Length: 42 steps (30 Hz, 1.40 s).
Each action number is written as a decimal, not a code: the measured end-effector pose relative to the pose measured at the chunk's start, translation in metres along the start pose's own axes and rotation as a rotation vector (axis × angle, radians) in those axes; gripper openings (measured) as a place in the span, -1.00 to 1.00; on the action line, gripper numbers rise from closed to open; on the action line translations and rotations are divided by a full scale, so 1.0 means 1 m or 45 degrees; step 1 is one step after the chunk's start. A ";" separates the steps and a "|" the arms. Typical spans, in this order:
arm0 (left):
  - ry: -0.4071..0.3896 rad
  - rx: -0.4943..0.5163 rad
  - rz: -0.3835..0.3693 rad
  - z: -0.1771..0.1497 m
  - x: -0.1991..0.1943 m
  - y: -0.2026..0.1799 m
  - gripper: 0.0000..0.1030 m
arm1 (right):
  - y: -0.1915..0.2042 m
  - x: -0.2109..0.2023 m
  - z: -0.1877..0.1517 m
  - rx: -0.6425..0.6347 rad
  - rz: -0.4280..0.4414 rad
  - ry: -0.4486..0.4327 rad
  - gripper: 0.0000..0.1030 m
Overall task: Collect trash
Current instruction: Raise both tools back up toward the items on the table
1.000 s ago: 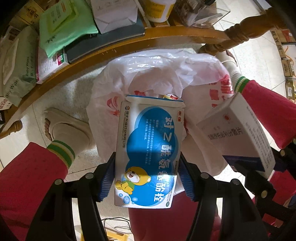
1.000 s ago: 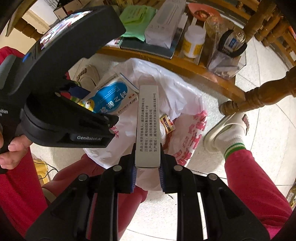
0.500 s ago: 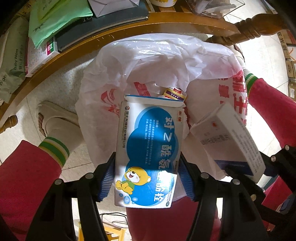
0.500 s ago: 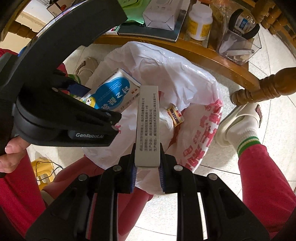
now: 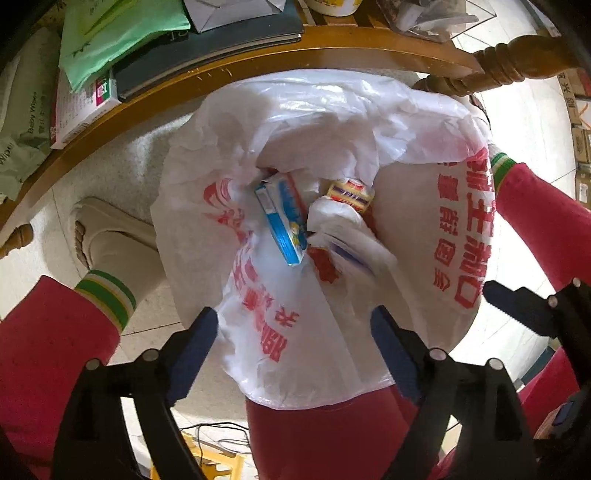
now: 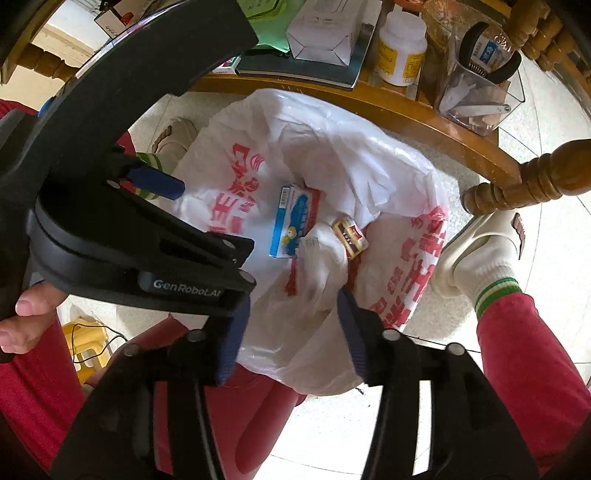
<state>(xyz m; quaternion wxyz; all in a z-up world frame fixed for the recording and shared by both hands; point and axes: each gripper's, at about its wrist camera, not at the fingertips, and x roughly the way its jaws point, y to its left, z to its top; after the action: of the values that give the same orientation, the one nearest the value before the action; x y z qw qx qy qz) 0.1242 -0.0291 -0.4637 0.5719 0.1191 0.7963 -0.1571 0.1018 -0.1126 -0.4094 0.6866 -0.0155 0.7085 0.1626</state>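
Across the centre of the left wrist view, a white bag (image 5: pixel 332 229) with red print lies open between the person's red-trousered legs. Left gripper (image 5: pixel 295 332), bottom of frame: blue-padded fingers (image 5: pixel 195 343) spread wide apart and holding nothing, over the bag's near wall. Inside the bag, centre frame, a blue box (image 5: pixel 282 218) stands on edge; just right of it lies a small yellow packet (image 5: pixel 351 194), with crumpled white plastic between and below them. A pale shape with a dark blue edge shows through that plastic, lower right of the blue box; what it is cannot be told. Right gripper, lower right edge: only part of one dark finger shows. Upper frame: curved wooden shelf (image 5: pixel 221 81) bearing a green pouch (image 5: pixel 118 33) and a dark book (image 5: pixel 207 51). Left of the bag: a slippered foot (image 5: pixel 107 236).

Right wrist view: the bag (image 6: pixel 369 166) again fills the centre. Right gripper (image 6: pixel 291 332), bottom of frame: fingers (image 6: pixel 354 339) well apart, empty, above the bag's near rim. The blue box (image 6: pixel 291 225) and the packet (image 6: pixel 349 236) lie inside, centre frame, near each other. The left gripper's (image 6: pixel 155 182) black body crosses the left half; one blue fingertip reaches the bag's left rim. Upper frame: the shelf (image 6: pixel 424 122) carries a white bottle (image 6: pixel 400 55) and a clear container (image 6: pixel 480 92).
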 end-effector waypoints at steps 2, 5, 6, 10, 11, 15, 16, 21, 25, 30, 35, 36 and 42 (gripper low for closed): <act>-0.006 0.005 0.009 -0.001 -0.001 0.000 0.64 | 0.001 0.000 0.001 0.007 0.005 0.001 -0.04; -0.013 0.002 0.013 -0.001 -0.005 -0.001 0.65 | 0.000 -0.001 0.001 0.012 0.011 -0.001 -0.03; -0.019 0.002 0.016 -0.002 -0.007 -0.001 0.65 | 0.002 -0.003 0.001 0.011 0.009 -0.004 -0.02; -0.039 0.001 0.032 -0.005 -0.014 -0.001 0.65 | 0.010 -0.014 -0.002 0.006 0.001 -0.024 0.04; -0.047 0.003 0.038 -0.007 -0.017 -0.001 0.65 | 0.012 -0.018 -0.003 0.003 -0.003 -0.034 0.10; -0.105 0.019 0.067 -0.021 -0.039 -0.003 0.65 | 0.018 -0.039 -0.012 -0.006 -0.008 -0.082 0.15; -0.132 0.028 0.076 -0.029 -0.051 -0.004 0.65 | 0.019 -0.046 -0.013 -0.004 -0.006 -0.094 0.24; -0.273 0.101 0.134 -0.067 -0.110 -0.008 0.71 | 0.031 -0.113 -0.033 -0.016 0.005 -0.228 0.49; -0.417 0.196 0.178 -0.108 -0.181 -0.011 0.74 | 0.036 -0.186 -0.040 -0.071 -0.065 -0.400 0.75; -0.595 0.268 0.204 -0.136 -0.285 -0.001 0.80 | 0.033 -0.286 -0.030 -0.115 -0.137 -0.595 0.80; -0.734 0.153 0.152 -0.132 -0.403 0.020 0.84 | 0.024 -0.381 -0.007 -0.136 -0.147 -0.783 0.86; -0.754 0.138 0.132 -0.131 -0.424 0.023 0.84 | 0.022 -0.397 -0.003 -0.140 -0.137 -0.815 0.87; -0.735 0.144 0.189 -0.105 -0.490 0.023 0.84 | 0.029 -0.474 0.021 -0.257 -0.216 -0.954 0.87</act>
<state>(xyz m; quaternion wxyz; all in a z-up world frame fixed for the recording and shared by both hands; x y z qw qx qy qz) 0.1965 0.0282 0.0296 0.7769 0.1588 0.5801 -0.1863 0.1416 -0.1751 0.0601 0.9036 -0.0811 0.3854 0.1684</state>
